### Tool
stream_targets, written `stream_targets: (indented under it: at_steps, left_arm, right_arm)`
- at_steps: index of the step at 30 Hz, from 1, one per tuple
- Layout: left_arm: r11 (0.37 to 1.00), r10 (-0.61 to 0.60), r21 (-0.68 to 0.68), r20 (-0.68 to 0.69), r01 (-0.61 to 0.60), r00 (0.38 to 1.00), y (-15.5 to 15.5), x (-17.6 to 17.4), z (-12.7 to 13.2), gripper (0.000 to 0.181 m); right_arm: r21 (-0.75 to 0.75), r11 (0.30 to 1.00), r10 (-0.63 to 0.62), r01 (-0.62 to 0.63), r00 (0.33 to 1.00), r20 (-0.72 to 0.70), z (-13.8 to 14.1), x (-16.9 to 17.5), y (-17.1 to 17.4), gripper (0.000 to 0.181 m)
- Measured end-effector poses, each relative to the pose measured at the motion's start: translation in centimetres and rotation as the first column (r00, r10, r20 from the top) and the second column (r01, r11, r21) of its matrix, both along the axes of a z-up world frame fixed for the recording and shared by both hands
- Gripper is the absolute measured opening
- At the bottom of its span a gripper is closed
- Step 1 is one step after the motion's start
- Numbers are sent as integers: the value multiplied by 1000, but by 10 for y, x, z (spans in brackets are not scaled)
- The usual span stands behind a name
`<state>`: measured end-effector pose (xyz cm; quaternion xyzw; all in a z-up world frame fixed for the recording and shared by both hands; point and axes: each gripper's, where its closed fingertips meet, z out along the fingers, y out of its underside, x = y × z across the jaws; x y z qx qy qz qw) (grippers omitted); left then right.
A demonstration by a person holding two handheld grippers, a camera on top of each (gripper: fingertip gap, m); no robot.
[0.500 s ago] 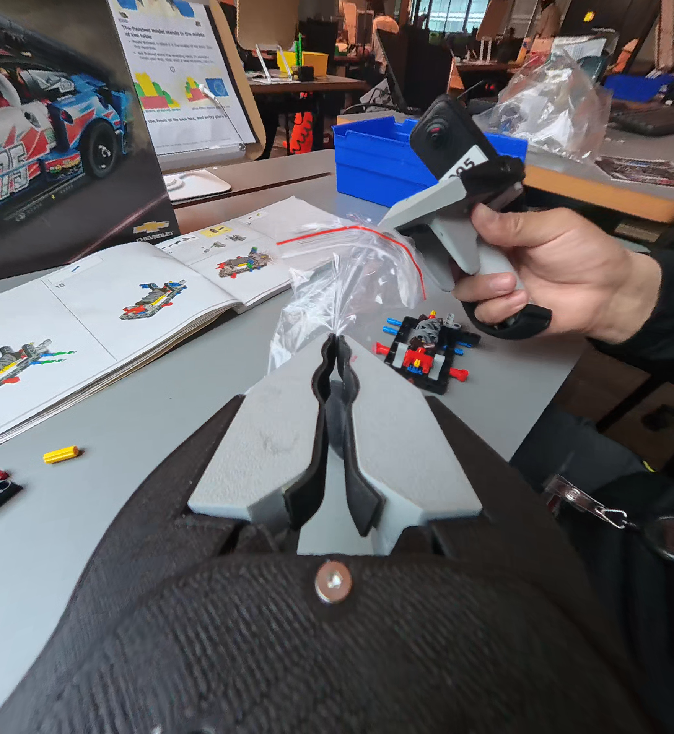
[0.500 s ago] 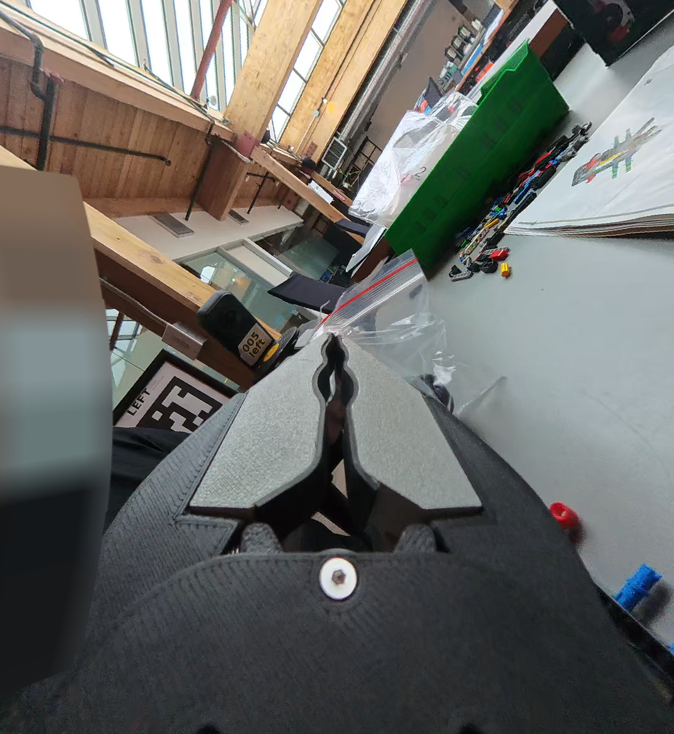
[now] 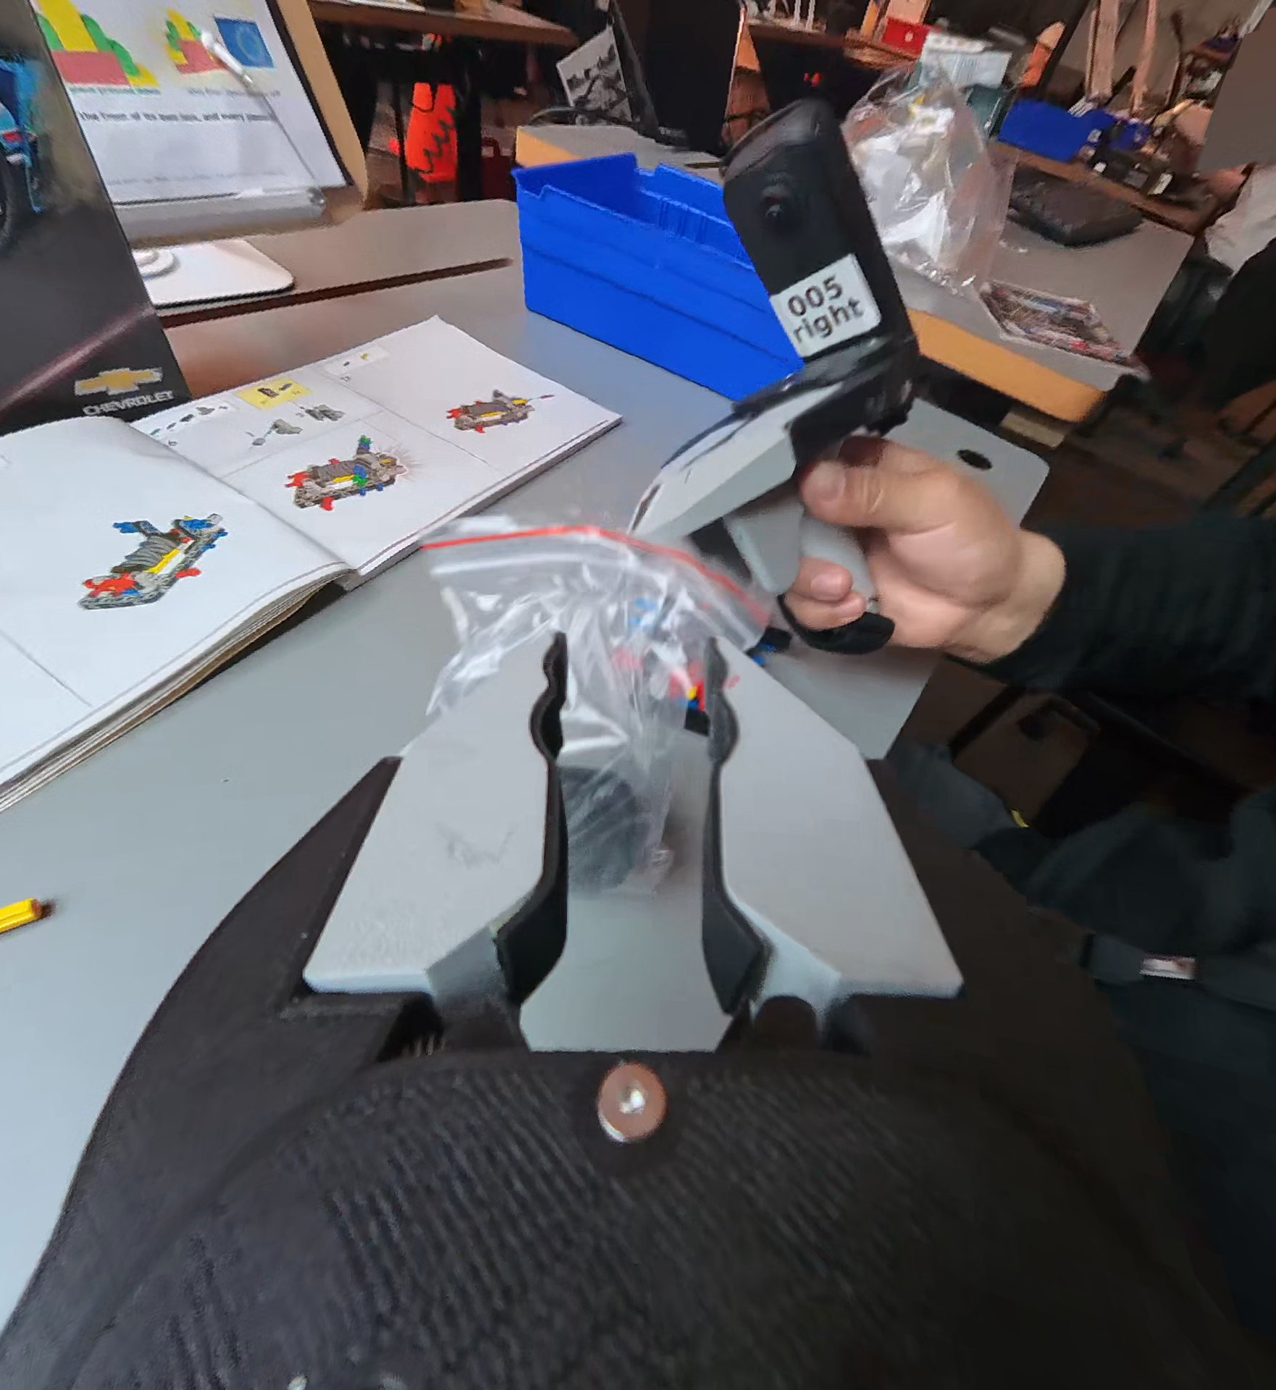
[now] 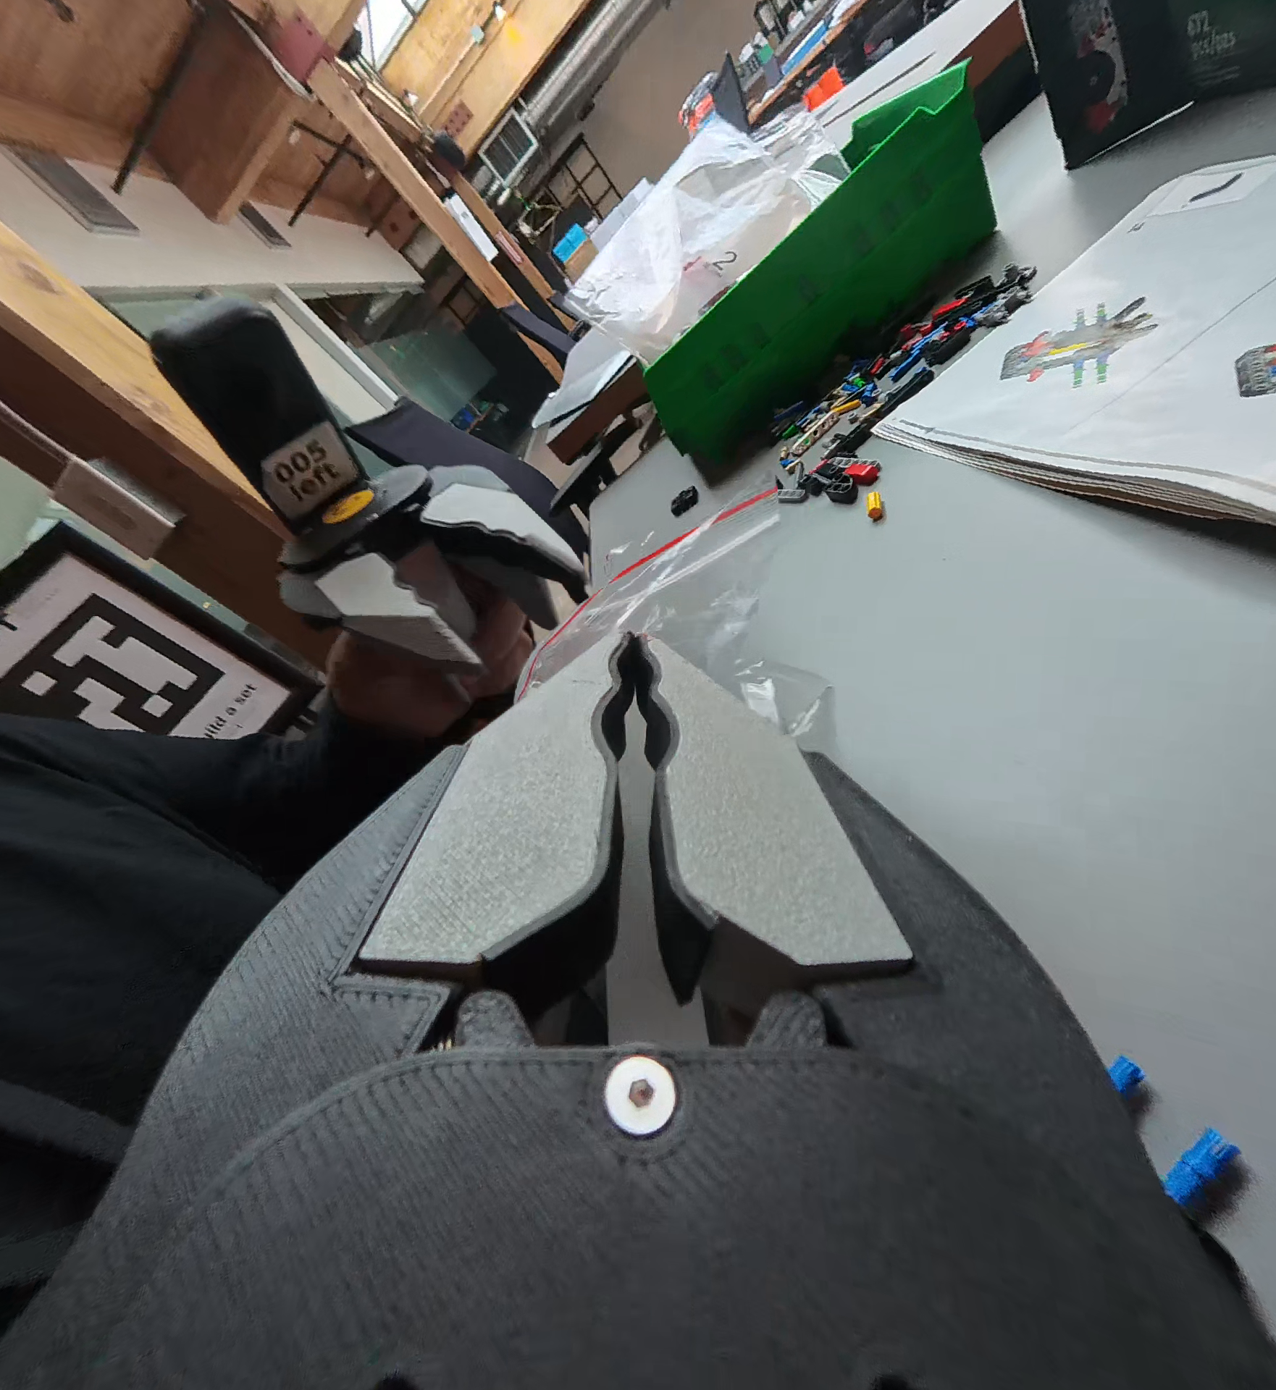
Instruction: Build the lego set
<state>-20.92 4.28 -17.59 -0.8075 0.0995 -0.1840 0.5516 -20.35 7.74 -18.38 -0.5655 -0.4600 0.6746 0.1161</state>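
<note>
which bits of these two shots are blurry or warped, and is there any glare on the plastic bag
Left wrist view: the plastic bag between the open left gripper is smeared, with pale shine on its folds; the booklet is fairly sharp. Right wrist view: the tilted table and beams bend from the wide lens; the green bin is soft; the right gripper pinches the bag's edge.

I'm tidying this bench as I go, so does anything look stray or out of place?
One yellow peg lies alone on the grey table, apart from the loose parts pile beside the green bin. Nothing else stands out.
</note>
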Motion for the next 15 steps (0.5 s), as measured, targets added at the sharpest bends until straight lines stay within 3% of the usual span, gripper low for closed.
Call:
stream_targets:
  at_steps: [3,9,12,15]
  left_arm:
    - [1000,-6,-27,66,8,998,-1,3,16,44]
    - [983,-62,-158,192,93,979,0,11,5,45]
    - [985,-61,-145,225,95,973,-3,8,5,24]
    - [985,-76,-130,277,115,958,-8,8,7,17]
  right_arm:
    - [111,993,-34,34,999,-3,2,-3,-6,0]
    - [350,935,-49,59,998,-36,13,-8,-28,0]
    - [401,915,-15,30,999,-41,15,-6,-41,0]
    - [439,898,-5,22,999,-42,15,-4,-45,0]
